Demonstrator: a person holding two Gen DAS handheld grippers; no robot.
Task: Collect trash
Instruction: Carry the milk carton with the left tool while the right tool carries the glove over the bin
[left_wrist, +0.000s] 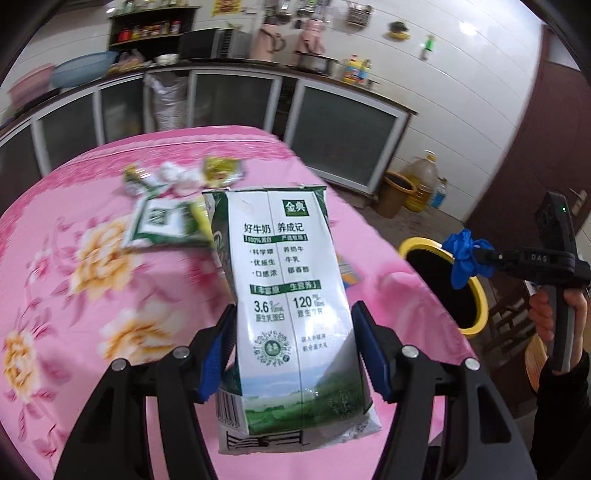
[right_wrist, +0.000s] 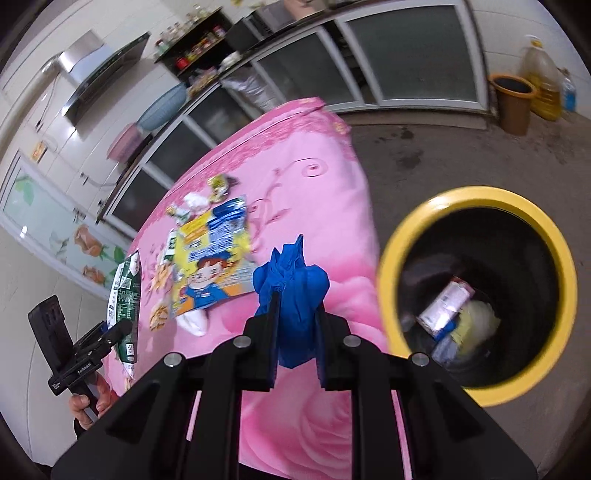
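While the right gripper (right_wrist: 295, 332) pinches the blue glove (right_wrist: 291, 291), the bin (right_wrist: 406, 236) lies at 3 o'clock, nearer it; the left gripper (left_wrist: 295, 343) squeezes the milk carton (left_wrist: 291, 295), probably upright.

Milk carton (left_wrist: 291, 295): white w/ green panels, green meadow print at bottom, black barcode.
Left gripper (left_wrist: 295, 321): black frame, blue pads.
Right gripper (right_wrist: 295, 314): black.
Glove (right_wrist: 291, 291): solid bright blue.
Tablecloth (left_wrist: 92, 295): pink, white-yellow flower pattern; big pink rose print in right wrist view.
Bin (right_wrist: 476, 291) at 3 o'clock of glove: yellow rim, black inside.
Snack wrapper (right_wrist: 210, 258) at 10 o'clock of glove: yellow + blue, cartoon figure w/ orange hair.
Bucket (right_wrist: 513, 103) by wall: brown, orange rim.
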